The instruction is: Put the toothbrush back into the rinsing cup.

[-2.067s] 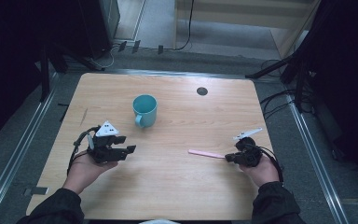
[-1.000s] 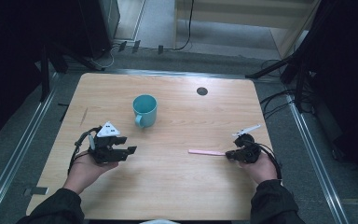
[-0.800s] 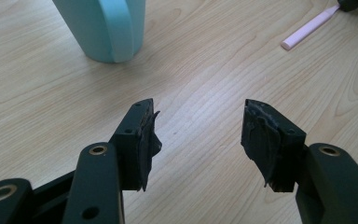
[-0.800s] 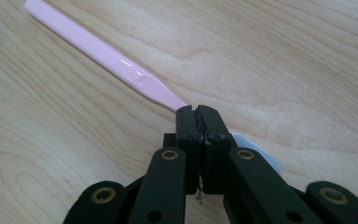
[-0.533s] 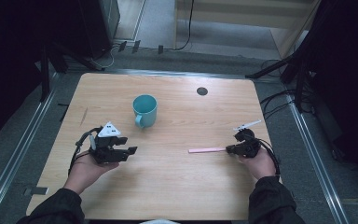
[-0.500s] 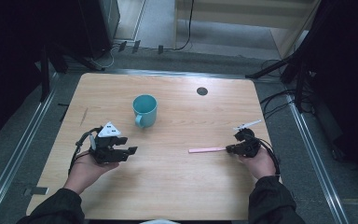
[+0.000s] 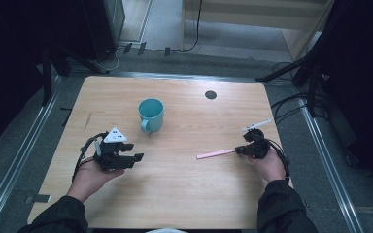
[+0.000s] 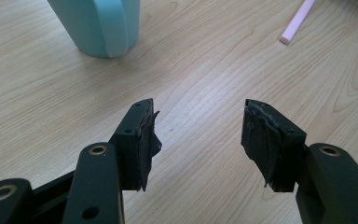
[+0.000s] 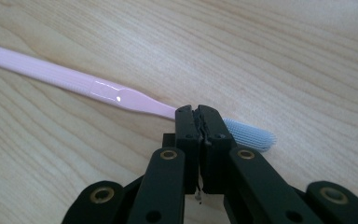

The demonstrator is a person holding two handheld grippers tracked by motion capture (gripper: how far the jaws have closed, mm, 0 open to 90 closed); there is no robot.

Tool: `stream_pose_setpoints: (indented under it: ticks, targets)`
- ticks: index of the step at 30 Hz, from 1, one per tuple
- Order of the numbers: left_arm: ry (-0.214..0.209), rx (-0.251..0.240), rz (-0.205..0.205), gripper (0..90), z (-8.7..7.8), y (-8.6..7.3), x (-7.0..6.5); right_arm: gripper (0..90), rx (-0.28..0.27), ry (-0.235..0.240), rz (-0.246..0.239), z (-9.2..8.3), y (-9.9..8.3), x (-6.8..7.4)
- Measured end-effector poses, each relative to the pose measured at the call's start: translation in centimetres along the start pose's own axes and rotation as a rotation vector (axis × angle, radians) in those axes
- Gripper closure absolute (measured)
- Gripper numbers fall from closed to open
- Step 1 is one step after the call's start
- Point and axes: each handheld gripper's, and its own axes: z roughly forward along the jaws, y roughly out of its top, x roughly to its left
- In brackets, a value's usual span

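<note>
A pink toothbrush [image 7: 214, 154] [image 9: 74, 80] lies on the wooden table [image 7: 184, 194], its pale bristle head [image 9: 251, 133] towards the right hand. My right gripper [image 7: 239, 150] [image 9: 198, 112] is shut, pads pressed together. Its tips sit over the brush's thin neck and hide it; nothing shows between the pads. A teal mug [image 7: 151, 114] [image 8: 98, 25] stands upright at the table's middle, handle towards the person. My left gripper [image 7: 137, 151] [image 8: 198, 123] hovers low over bare wood in front of the mug, open, with nothing between its fingers.
A small black round disc [image 7: 211, 94] sits in the tabletop at the far right. Metal rails [image 7: 39, 131] run along both sides of the table, and cables and stand legs lie on the floor beyond.
The right hand has shifted slightly away from the person, and the toothbrush's head end has swung with it, so the brush now slants the other way. The left gripper has stayed put.
</note>
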Motion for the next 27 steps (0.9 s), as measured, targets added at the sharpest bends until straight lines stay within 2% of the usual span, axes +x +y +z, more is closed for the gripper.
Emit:
stream_pose_setpoints:
  ticks: [7,9,14,20,27]
  targets:
    - [-0.004,0.005,-0.002,44.5,0.1,0.0,-0.1,89.5,0.005,-0.003,-0.007,0.1,0.8,0.0]
    - [-0.004,0.006,-0.003,44.5,0.1,0.0,-0.1,90.0,-0.015,0.009,-0.002,-0.2,1.2,0.4]
    - [0.003,0.009,-0.003,44.6,0.1,0.0,-0.1,90.0,-0.048,0.046,-0.030,-0.7,2.8,3.2]
    - [0.006,0.021,-0.001,44.6,0.0,-0.1,0.1,90.0,-0.010,0.087,-0.049,0.4,4.4,6.4]
    - [0.007,0.016,-0.008,44.6,0.0,-0.2,0.2,90.0,0.022,0.104,-0.081,2.3,5.6,8.5]
